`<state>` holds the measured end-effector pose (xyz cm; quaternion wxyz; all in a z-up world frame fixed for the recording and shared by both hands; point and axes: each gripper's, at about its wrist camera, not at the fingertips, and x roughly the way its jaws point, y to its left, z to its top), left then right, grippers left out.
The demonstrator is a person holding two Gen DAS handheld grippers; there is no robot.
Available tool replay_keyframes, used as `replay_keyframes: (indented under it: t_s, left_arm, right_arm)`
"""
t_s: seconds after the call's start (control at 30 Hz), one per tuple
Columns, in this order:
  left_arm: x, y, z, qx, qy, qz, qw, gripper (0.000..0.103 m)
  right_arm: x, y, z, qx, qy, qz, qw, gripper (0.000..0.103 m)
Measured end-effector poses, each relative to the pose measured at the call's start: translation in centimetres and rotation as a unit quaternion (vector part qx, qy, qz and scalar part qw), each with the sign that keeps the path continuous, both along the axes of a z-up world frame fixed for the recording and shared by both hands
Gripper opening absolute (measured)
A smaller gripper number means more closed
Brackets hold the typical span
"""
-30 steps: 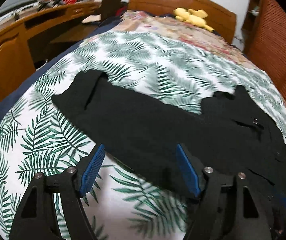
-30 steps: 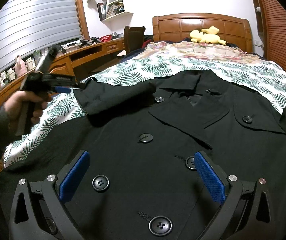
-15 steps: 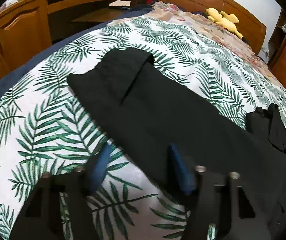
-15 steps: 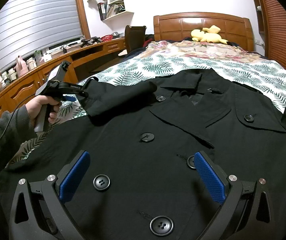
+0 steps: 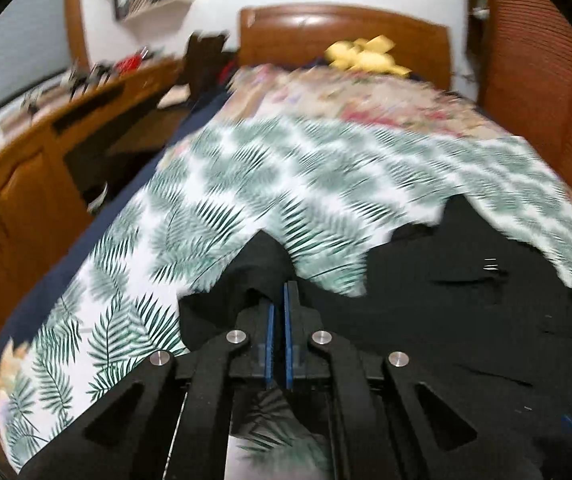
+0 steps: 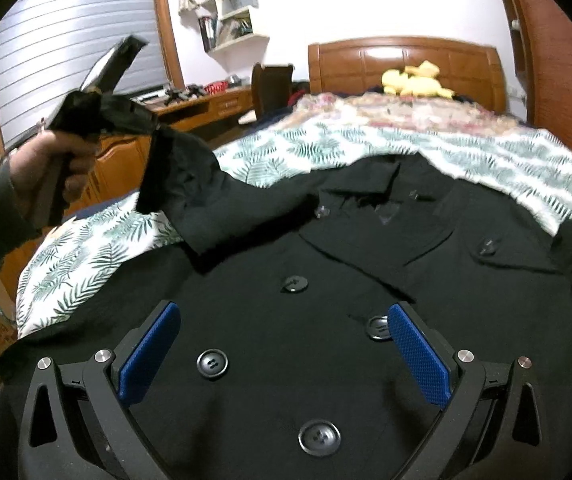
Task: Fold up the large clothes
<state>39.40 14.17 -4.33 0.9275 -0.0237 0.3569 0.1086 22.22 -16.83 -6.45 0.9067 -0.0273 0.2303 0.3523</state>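
Black coat [image 6: 326,320] lay front-up across the fern-print bedspread [image 6: 86,256], collar toward the far headboard [image 6: 402,60], buttons showing. Left gripper [image 5: 278,304] had just been closing and its jaws were pressed together on the end of the coat's sleeve [image 6: 182,176], the sleeve lifted off the bed at the left, held by a hand [image 6: 54,168] in a dark cuff. Right gripper [image 6: 282,356] hovered over the coat's near front, jaws spread wide, nothing between the pads. Yellow plush toy [image 6: 414,80] sat at the far end. Left view blurred.
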Motion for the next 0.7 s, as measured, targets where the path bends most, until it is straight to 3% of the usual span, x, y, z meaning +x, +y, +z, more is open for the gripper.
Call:
replay_keyframes:
  t_s: [0.23, 0.47, 0.7]
  left_arm:
    - [-3.9, -8.0, 4.2, 0.015, -0.039, -0.083, 0.9957, 0.004]
    - [-6.8, -14.2, 3.9, 0.032, -0.041, -0.142, 0.9885, 0.004]
    - [-9.8, -17.5, 3.4, 0.049, -0.048, -0.169, 0.9833, 0.004]
  right_arm:
    - [-1.8, -3.2, 1.1, -0.006, -0.022, -0.020, 1.000, 0.103]
    - [-1.7, -6.7, 1.9, 0.000, -0.028, -0.069, 0.997, 0.103]
    - [-2.1, -8.2, 2.2, -0.016, -0.052, -0.130, 0.990, 0.103]
